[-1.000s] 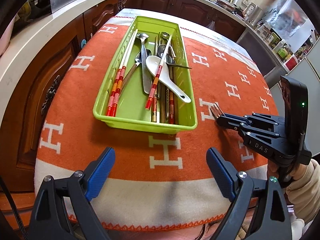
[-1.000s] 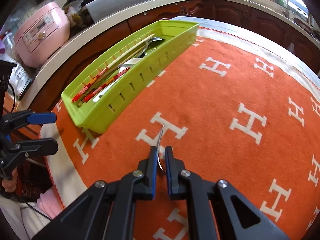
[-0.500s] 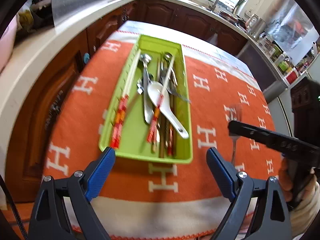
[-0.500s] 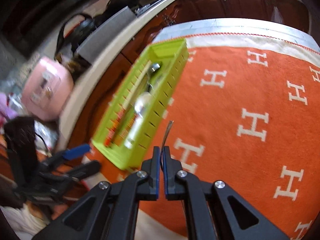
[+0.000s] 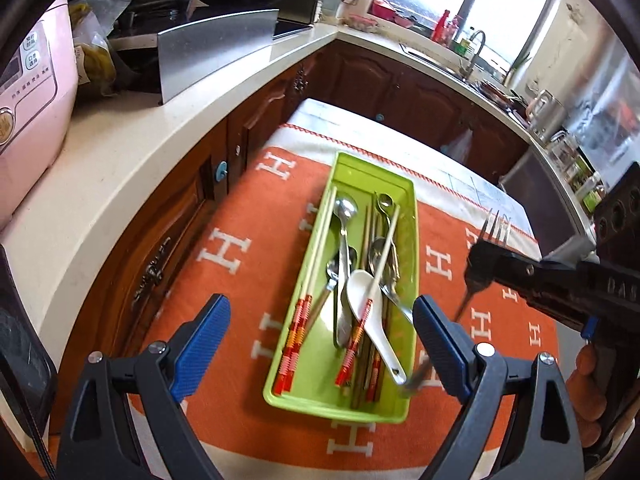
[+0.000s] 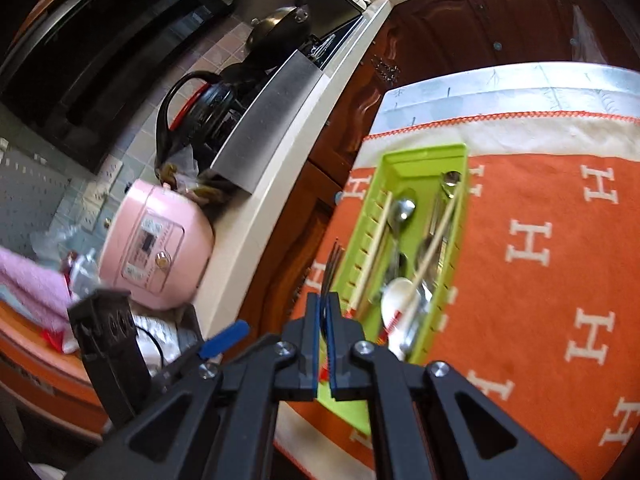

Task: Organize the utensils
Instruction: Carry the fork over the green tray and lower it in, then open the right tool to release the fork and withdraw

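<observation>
The fork, pinched in the right gripper at right of frame, hangs above the cloth beside the green tray, not yet in; left gripper wide, holding nothing

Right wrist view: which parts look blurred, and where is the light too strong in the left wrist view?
Right wrist view: the green tray and its white spoon are smeared by motion, and the fork tines too. Left wrist view: the window is overexposed; the fork's handle end is blurred.
</observation>
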`<state>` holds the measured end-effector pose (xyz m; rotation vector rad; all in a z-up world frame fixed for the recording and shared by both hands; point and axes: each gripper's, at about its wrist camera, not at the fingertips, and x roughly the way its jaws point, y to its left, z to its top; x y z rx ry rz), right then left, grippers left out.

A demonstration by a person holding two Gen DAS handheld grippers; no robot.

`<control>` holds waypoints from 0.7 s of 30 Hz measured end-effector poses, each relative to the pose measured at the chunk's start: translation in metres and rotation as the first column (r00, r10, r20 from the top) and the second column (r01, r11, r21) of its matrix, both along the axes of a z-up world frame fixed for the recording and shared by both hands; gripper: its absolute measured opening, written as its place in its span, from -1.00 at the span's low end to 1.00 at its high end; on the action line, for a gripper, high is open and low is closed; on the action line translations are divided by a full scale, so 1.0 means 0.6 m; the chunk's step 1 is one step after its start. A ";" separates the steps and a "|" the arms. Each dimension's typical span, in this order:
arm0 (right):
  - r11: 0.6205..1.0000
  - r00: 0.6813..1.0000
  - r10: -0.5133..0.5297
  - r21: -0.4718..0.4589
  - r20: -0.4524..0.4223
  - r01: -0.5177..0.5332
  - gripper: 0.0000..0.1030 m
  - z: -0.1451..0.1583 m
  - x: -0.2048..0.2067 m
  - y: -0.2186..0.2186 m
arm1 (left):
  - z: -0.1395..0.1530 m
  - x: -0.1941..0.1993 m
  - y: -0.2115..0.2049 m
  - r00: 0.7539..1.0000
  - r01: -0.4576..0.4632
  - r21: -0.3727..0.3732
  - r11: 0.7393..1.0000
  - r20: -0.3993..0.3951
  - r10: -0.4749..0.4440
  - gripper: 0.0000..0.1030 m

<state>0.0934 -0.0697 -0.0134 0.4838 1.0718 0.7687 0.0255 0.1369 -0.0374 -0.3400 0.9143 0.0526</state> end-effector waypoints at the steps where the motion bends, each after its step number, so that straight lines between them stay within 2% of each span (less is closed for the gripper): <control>1: 1.000 1.000 -0.004 0.020 -0.026 0.004 -0.97 -0.004 0.014 0.005 | 0.000 0.003 0.003 1.000 -0.004 -0.002 1.000 -0.001 0.004 0.77; 6: 0.999 0.996 -0.043 -0.006 -0.074 0.043 -0.97 -0.032 0.054 0.022 | -0.013 0.020 0.004 1.000 -0.017 0.008 1.000 -0.016 0.017 0.77; 14: 0.979 0.982 -0.134 -0.169 -0.131 0.111 -0.84 -0.104 0.109 0.033 | -0.031 0.041 -0.005 0.999 -0.016 0.043 0.999 -0.036 0.017 0.77; 17: 0.969 0.982 -0.143 -0.217 -0.121 0.114 -0.81 -0.114 0.107 0.029 | -0.035 0.054 -0.010 0.999 -0.006 0.082 0.997 -0.052 0.011 0.77; 21: 0.964 0.986 -0.134 -0.242 -0.096 0.107 -0.61 -0.112 0.096 0.025 | -0.045 0.072 -0.017 0.997 0.000 0.112 0.994 -0.079 0.009 0.77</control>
